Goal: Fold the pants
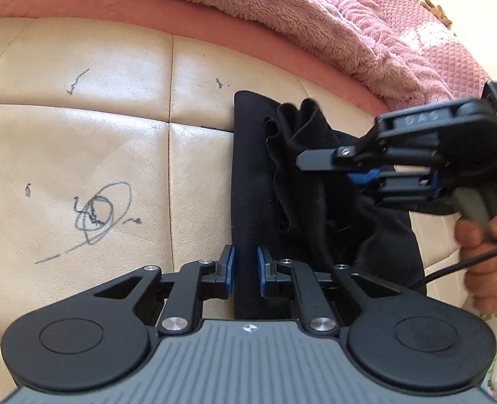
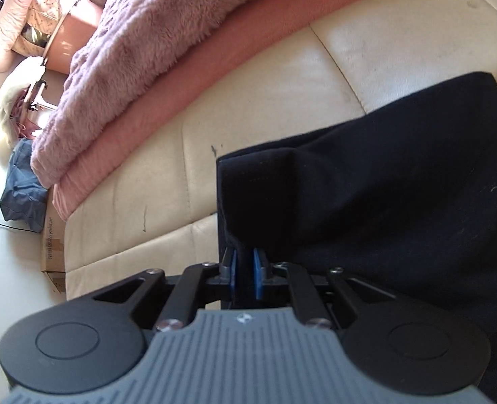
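Fingers (image 1: pixel 228 271) of the left gripper (image 1: pixel 245 271) and right gripper (image 2: pixel 244 272) each pinch black pants (image 2: pixel 383 181) on a cream sofa (image 1: pixel 80 141)

Black linkages, blue pads (image 1: pixel 228 271), silver screws

The pants (image 1: pixel 248 181) are matt black cloth lying on a glossy, creased cream leather cushion (image 1: pixel 80 141) scribbled with pen, while a fluffy pink blanket (image 1: pixel 282 10) lies toward twelve o'clock.
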Demonstrator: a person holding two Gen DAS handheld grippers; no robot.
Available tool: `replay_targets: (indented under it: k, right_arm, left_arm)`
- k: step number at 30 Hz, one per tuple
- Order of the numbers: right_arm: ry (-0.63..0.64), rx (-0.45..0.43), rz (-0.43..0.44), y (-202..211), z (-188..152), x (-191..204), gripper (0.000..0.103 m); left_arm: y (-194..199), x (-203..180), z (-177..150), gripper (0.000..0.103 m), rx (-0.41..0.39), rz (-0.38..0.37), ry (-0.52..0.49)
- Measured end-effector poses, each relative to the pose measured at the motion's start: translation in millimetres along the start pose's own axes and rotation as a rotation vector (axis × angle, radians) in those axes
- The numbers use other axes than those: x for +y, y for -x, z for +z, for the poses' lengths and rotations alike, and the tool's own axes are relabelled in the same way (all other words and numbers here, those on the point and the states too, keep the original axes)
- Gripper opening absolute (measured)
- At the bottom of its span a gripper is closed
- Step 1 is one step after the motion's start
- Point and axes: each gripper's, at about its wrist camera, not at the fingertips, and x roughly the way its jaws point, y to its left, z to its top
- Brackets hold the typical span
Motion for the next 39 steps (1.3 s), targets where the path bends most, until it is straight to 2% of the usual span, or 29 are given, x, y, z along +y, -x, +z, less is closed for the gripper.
replay_targets:
  k: [3, 6, 8, 10, 12, 13, 16, 18, 21, 24, 28, 31, 37, 39]
  right_arm:
    - [0.002, 0.013, 0.017, -4, -2, 4, 0.017]
    - [0.043, 0.014, 0.031, 7, -3, 9, 0.033]
    - [0.097, -0.011, 0.034, 21, -4, 14, 0.034]
    - [0.141, -0.045, 0.028, 38, -4, 14, 0.034]
    - [0.195, -0.09, -0.018, 53, -4, 9, 0.033]
    - [0.219, -0.114, -0.049, 58, -3, 5, 0.029]
    - [0.266, -0.147, -0.096, 67, -1, -17, 0.014]
    - [0.287, -0.156, -0.104, 70, -2, -32, 0.01]
    - [0.311, -0.153, -0.081, 65, -4, -47, 0.009]
    - [0.328, -0.131, -0.082, 50, -7, -57, 0.008]
    - [0.309, -0.127, -0.046, 41, -6, -69, 0.006]
    - [0.265, -0.12, -0.019, 40, -2, -77, 0.0]
    - [0.215, -0.122, 0.016, 38, 0, -87, 0.0]
    - [0.231, -0.13, 0.004, 39, -2, -83, 0.0]
  left_arm:
    - [10, 3, 4, 0.014, -0.04, -0.005, 0.018]
    - [25, 6, 12, 0.014, -0.088, -0.028, 0.05]
    - [30, 7, 20, 0.015, -0.112, -0.061, 0.071]
    - [30, 3, 28, 0.03, -0.128, -0.082, 0.072]
    - [21, -5, 39, 0.042, -0.137, -0.087, 0.058]
    - [15, -9, 43, 0.046, -0.137, -0.091, 0.049]
    - [-8, -17, 52, 0.048, -0.128, -0.088, 0.016]
    - [-21, -20, 55, 0.048, -0.123, -0.073, -0.018]
    - [-37, -23, 59, 0.048, -0.11, -0.055, -0.072]
    - [-47, -23, 62, 0.053, -0.11, -0.068, -0.099]
    - [-56, -23, 63, 0.055, -0.126, -0.084, -0.134]
    - [-60, -24, 62, 0.052, -0.145, -0.1, -0.14]
    - [-52, -34, 57, 0.026, -0.184, -0.088, -0.16]
    - [-46, -44, 56, 0.021, -0.201, -0.072, -0.19]
